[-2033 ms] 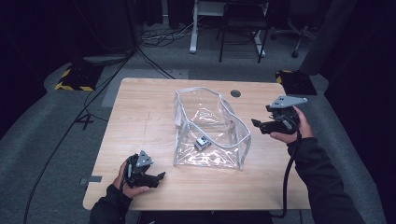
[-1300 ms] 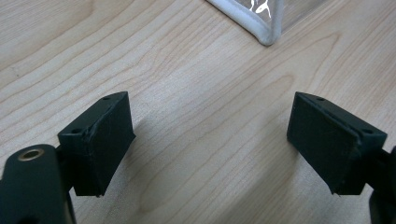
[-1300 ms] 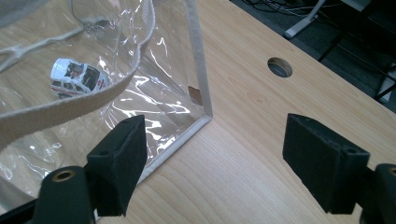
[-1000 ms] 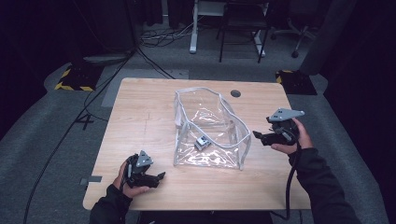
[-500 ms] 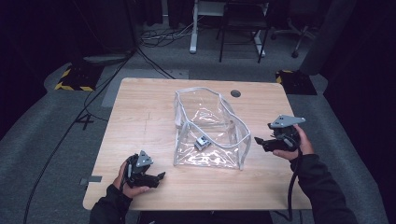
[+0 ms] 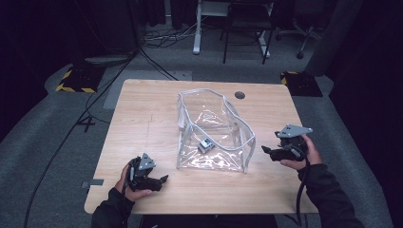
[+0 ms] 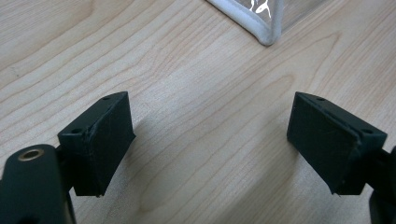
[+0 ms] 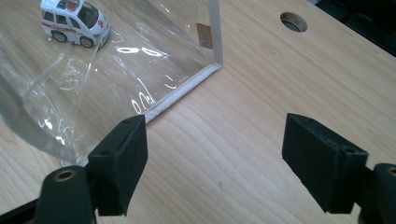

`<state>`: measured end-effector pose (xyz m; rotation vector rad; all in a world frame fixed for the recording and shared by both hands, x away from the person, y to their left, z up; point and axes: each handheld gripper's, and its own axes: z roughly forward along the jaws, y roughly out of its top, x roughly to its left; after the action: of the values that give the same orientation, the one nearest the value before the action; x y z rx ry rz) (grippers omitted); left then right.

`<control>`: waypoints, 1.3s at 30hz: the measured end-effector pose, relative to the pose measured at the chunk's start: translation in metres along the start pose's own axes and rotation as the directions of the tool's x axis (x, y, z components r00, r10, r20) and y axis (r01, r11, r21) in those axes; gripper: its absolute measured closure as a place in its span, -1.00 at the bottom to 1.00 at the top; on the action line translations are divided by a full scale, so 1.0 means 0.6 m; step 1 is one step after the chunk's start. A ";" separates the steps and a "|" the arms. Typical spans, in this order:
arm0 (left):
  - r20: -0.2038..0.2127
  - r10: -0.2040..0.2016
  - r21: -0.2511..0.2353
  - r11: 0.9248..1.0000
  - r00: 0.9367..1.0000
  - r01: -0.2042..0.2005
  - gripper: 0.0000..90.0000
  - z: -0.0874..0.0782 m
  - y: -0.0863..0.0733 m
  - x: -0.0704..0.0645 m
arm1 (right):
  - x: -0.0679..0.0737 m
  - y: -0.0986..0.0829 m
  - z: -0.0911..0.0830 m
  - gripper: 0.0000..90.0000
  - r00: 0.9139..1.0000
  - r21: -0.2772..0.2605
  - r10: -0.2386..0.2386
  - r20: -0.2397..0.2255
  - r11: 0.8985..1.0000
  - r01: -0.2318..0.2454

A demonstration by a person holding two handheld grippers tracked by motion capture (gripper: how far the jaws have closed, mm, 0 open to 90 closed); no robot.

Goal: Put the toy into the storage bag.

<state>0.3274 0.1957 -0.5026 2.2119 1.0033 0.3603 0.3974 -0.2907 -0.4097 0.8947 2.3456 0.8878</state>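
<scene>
A clear plastic bag (image 6: pixel 214 130) with white piping stands open in the middle of the wooden table (image 6: pixel 142 109). A small white toy car (image 6: pixel 206 144) lies inside it, also seen through the plastic as the toy car (image 8: pixel 74 21). My left gripper (image 6: pixel 159 181) rests low at the table's front left, open, with only bare wood between its jaws; a bag corner (image 7: pixel 266 28) lies ahead. My right gripper (image 6: pixel 266 150) is held just right of the bag, open and empty, facing the bag's side (image 8: pixel 140 70).
A round cable hole (image 6: pixel 239 95) sits near the table's far edge, also seen as the hole (image 8: pixel 293 22). Chairs, a desk frame and cables stand on the dark floor behind. Bare wood lies to the left and right of the bag.
My right gripper has come down and toward the near side, from beside the bag's far right to its near right corner. The left gripper and the bag have stayed put.
</scene>
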 end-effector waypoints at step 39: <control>0.000 0.000 0.000 1.000 1.000 0.000 -0.67 0.000 0.000 0.000 | 0.010 -0.099 0.007 -0.48 0.999 0.039 0.033 -0.009 0.999 -0.032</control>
<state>0.3275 0.1957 -0.5026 2.2120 1.0031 0.3606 0.3719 -0.3192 -0.4559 0.9488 2.3707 0.8639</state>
